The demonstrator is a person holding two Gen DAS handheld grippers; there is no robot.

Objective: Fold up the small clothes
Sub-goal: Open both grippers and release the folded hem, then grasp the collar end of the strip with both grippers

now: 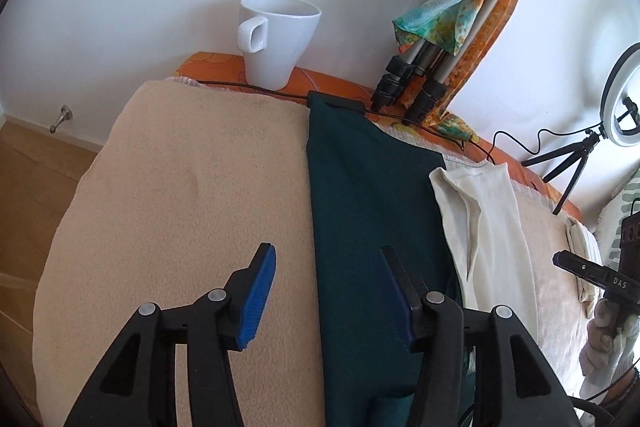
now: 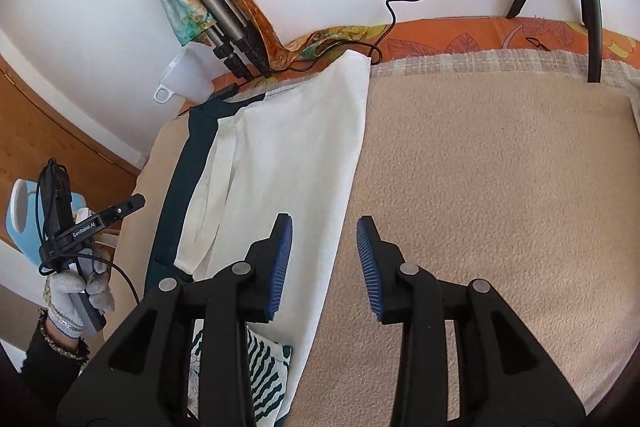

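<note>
A dark green garment [image 1: 372,211] lies flat in a long strip on the beige blanket [image 1: 192,195]. A white garment [image 1: 484,227] lies over its right side. In the right wrist view the white garment [image 2: 288,155] covers most of the green one [image 2: 180,179]. My left gripper [image 1: 328,291] is open and empty above the green garment's left edge. My right gripper [image 2: 325,263] is open and empty above the white garment's right edge and the blanket [image 2: 500,187]. A patterned white and green cloth [image 2: 264,375] shows under my right gripper.
A white mug [image 1: 276,43] stands at the back on the orange cloth [image 1: 216,65]. A folded tripod wrapped in a scarf [image 1: 448,39] leans on the wall. A ring light on a small tripod [image 1: 624,99] and a black cable [image 1: 516,143] are at the back right. Wooden floor [image 1: 36,179] lies to the left.
</note>
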